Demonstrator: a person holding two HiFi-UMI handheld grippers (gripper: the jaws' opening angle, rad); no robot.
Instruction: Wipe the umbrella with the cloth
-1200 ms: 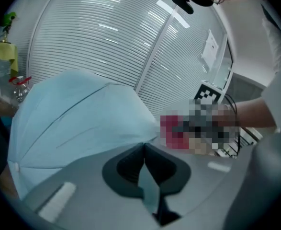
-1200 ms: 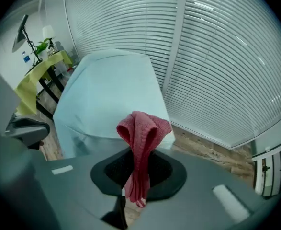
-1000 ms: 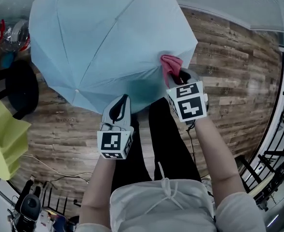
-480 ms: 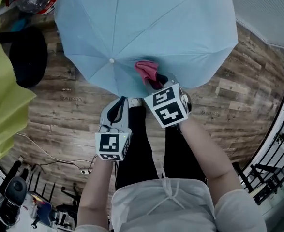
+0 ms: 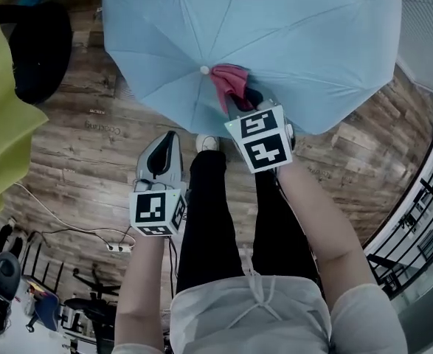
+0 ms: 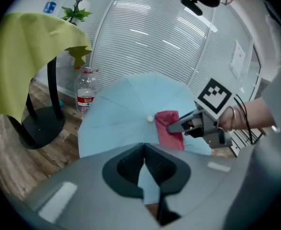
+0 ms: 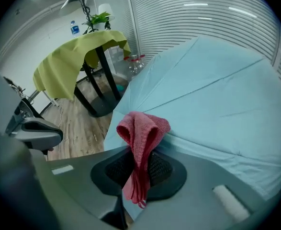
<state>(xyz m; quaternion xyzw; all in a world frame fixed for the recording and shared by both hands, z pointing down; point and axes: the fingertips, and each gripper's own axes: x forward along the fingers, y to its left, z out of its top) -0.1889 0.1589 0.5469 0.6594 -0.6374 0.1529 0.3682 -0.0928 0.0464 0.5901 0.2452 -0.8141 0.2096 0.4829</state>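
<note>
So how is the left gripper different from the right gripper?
The right gripper is shut on the pink cloth; the left gripper is shut on nothing. The right gripper reaches over the blue umbrella, with the cloth beside its tip; the left gripper sits over the wooden floor, off the umbrella. Both have their jaws together, and each carries a marker cube.
</note>
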